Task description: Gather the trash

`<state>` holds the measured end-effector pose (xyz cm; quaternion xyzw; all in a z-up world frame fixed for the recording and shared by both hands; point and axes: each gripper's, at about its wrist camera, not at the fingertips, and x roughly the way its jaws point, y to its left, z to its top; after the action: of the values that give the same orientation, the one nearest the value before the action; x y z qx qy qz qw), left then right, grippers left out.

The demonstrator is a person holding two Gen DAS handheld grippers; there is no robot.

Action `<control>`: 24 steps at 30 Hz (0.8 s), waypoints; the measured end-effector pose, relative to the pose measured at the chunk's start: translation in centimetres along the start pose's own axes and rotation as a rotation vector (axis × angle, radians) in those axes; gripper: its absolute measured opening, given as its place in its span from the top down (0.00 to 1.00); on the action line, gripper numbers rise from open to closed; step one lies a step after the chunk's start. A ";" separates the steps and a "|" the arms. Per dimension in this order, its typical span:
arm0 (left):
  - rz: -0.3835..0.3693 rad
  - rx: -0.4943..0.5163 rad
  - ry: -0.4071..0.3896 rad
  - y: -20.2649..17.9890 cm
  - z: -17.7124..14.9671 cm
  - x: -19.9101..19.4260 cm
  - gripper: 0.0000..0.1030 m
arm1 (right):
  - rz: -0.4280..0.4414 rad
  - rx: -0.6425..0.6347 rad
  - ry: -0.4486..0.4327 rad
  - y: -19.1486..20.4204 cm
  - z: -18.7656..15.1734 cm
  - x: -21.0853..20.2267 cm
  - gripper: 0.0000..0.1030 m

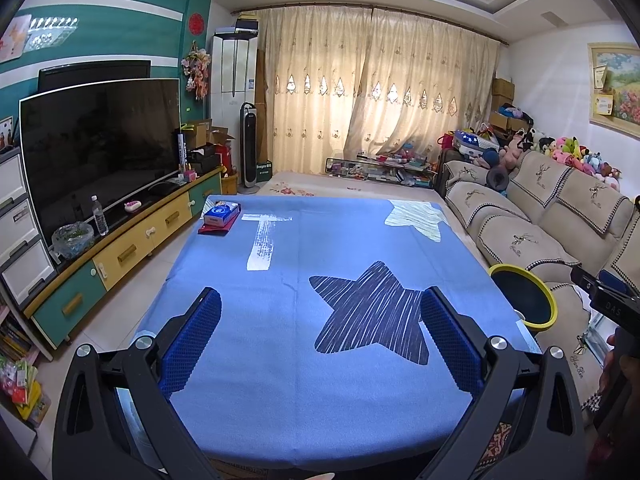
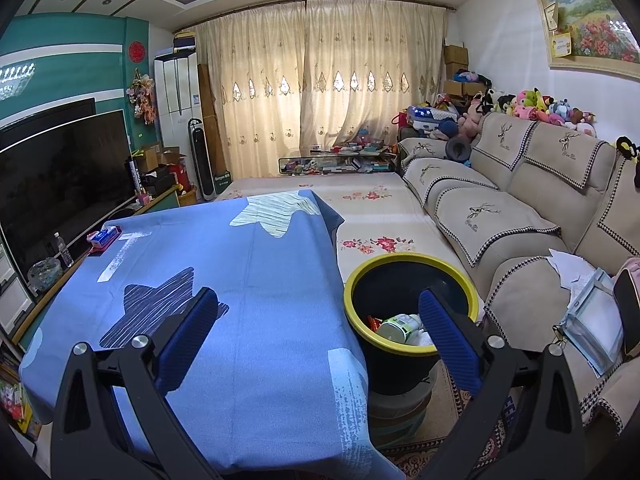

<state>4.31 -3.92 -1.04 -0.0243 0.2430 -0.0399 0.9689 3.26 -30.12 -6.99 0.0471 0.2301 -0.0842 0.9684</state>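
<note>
We hold the left gripper [image 1: 320,328] over the blue surface [image 1: 280,360], jaws released and empty. Our right gripper [image 2: 318,332] is likewise released. Trash [image 2: 400,326] lies in the yellow-rimmed bin [image 2: 360,272], lower centre-right of the right view.

blue star cloth on the table

a table [image 1: 280,360] draped in a blue cloth [image 2: 260,280] with star prints. at its far left corner sits a blue tissue pack [image 1: 221,213] on top of a flat red thing [image 1: 214,229]. the cloth hangs over the right edge.
</note>
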 end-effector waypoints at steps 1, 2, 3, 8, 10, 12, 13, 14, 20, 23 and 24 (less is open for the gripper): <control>0.000 0.000 0.000 0.0 0.0 0.0 0.05 | 0.000 0.000 0.000 0.0 0.0 0.0 0.07; 0.000 0.001 0.000 0.0 0.0 0.0 0.05 | 0.000 0.000 0.000 0.0 0.0 0.0 0.07; -0.001 0.000 0.000 0.0 0.0 0.0 0.05 | 0.000 0.000 0.000 0.0 0.0 0.0 0.07; 0.000 -0.001 0.000 0.0 0.0 0.0 0.05 | 0.000 0.001 0.002 0.0 0.0 0.0 0.07; 0.001 0.000 0.000 0.0 0.0 0.0 0.05 | 0.000 0.001 0.001 0.0 0.0 0.0 0.07; -0.001 -0.003 0.003 0.1 0.0 0.1 0.05 | 0.000 0.001 0.001 0.0 0.0 0.0 0.07; -0.007 -0.007 0.005 0.1 0.0 0.2 0.05 | 0.000 0.001 0.001 0.0 0.0 0.0 0.07; -0.016 -0.013 0.007 0.2 0.0 0.2 0.05 | 0.000 0.001 0.001 0.0 0.0 0.0 0.07; -0.034 -0.023 0.010 0.5 0.0 0.5 0.05 | 0.000 0.001 0.001 0.0 0.1 0.0 0.07; -0.039 -0.025 0.014 0.6 0.0 0.8 0.05 | 0.000 0.001 0.001 0.0 0.1 0.0 0.07; -0.041 -0.026 0.017 0.6 0.0 0.9 0.05 | 0.000 0.001 0.001 0.0 0.1 -0.1 0.07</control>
<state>5.13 -3.38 -1.44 -0.0413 0.2509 -0.0569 0.9654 3.23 -30.12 -6.91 0.0478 0.2308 -0.0844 0.9682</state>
